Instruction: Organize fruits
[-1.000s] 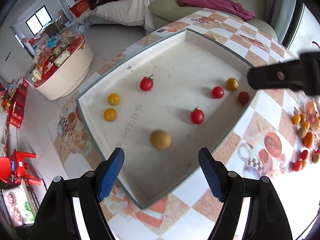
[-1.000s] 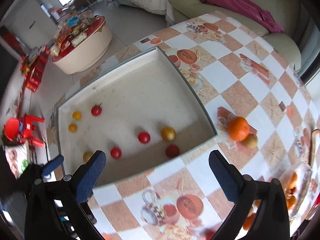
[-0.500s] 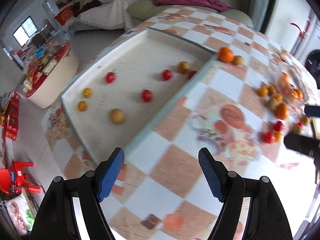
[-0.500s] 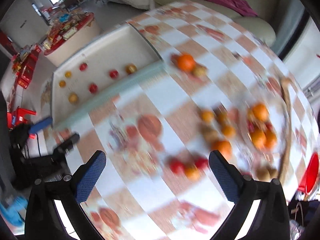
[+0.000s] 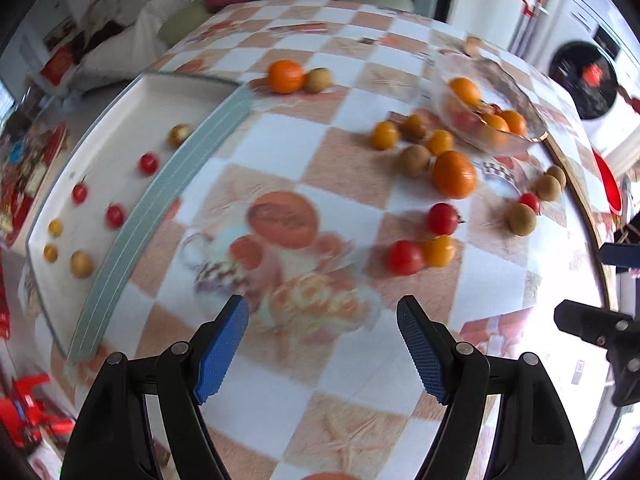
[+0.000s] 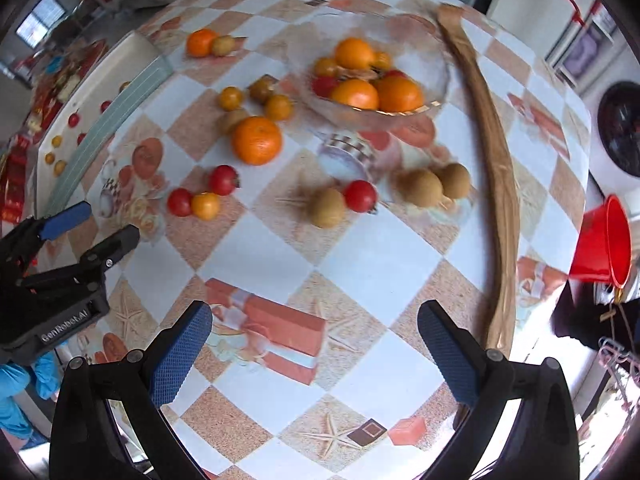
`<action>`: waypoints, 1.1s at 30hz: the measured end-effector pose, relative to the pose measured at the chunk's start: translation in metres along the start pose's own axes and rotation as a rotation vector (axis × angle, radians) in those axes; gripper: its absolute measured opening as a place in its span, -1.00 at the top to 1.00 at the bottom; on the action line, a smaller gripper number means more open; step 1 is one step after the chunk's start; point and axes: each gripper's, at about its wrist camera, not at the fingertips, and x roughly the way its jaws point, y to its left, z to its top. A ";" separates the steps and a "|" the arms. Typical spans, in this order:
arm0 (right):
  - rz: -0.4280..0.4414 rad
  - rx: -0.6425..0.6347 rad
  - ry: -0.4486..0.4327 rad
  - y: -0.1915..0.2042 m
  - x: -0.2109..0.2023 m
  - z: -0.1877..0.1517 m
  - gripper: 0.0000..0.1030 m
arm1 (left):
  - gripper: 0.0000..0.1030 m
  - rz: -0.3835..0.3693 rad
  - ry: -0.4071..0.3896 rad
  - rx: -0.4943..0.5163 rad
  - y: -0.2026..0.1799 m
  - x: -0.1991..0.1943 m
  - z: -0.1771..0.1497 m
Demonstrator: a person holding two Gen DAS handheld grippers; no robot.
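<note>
Checked oilcloth covered the table (image 6: 360, 248), where loose fruits (image 6: 256, 140) were scattered from its middle toward the far edge, just beside a glass bowl (image 6: 436, 80) heaped with oranges. More small fruits were seen in the white tray (image 5: 120, 120) at the table's far-left edge. Both the left gripper (image 5: 322, 344) and the right gripper (image 6: 314, 354) were held above the near edge, jaws spread apart, nothing between them.
</note>
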 end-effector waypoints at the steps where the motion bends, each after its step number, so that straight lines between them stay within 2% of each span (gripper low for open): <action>1: 0.007 0.017 -0.001 -0.005 0.001 0.000 -0.99 | -0.51 0.001 -0.007 0.016 -0.005 0.002 0.001; 5: 0.041 0.052 -0.022 -0.017 0.002 0.003 -0.95 | -0.51 -0.013 -0.020 0.049 -0.013 0.009 0.006; 8: 0.062 0.071 -0.026 -0.016 0.007 0.007 -0.58 | -0.50 -0.034 -0.024 0.064 -0.016 0.015 0.011; 9: 0.070 0.080 -0.019 -0.016 0.011 0.009 -0.36 | -0.50 -0.042 -0.026 0.070 -0.018 0.017 0.013; 10: 0.079 0.087 -0.012 -0.016 0.015 0.011 -0.24 | -0.46 -0.045 -0.028 0.075 -0.019 0.019 0.015; 12: 0.093 0.101 -0.003 -0.015 0.022 0.015 -0.17 | -0.34 -0.060 -0.025 0.083 -0.023 0.022 0.018; 19: 0.104 0.115 -0.013 -0.014 0.034 0.030 -0.08 | -0.34 -0.111 -0.061 0.069 -0.025 0.023 0.028; 21: 0.105 0.116 -0.016 -0.013 0.036 0.036 -0.01 | -0.22 -0.135 -0.058 0.070 -0.026 0.022 0.028; 23: 0.104 0.123 -0.019 -0.014 0.036 0.039 0.18 | -0.22 -0.139 -0.055 0.078 -0.027 0.021 0.026; 24: 0.099 0.125 -0.020 -0.015 0.037 0.041 0.46 | -0.22 -0.140 -0.055 0.087 -0.028 0.021 0.024; 29: 0.108 0.139 -0.024 -0.014 0.038 0.044 0.48 | -0.22 -0.140 -0.045 0.120 -0.027 0.023 0.015; 33: 0.115 0.149 -0.028 -0.018 0.036 0.039 0.48 | -0.22 -0.168 -0.067 0.147 -0.030 0.023 0.017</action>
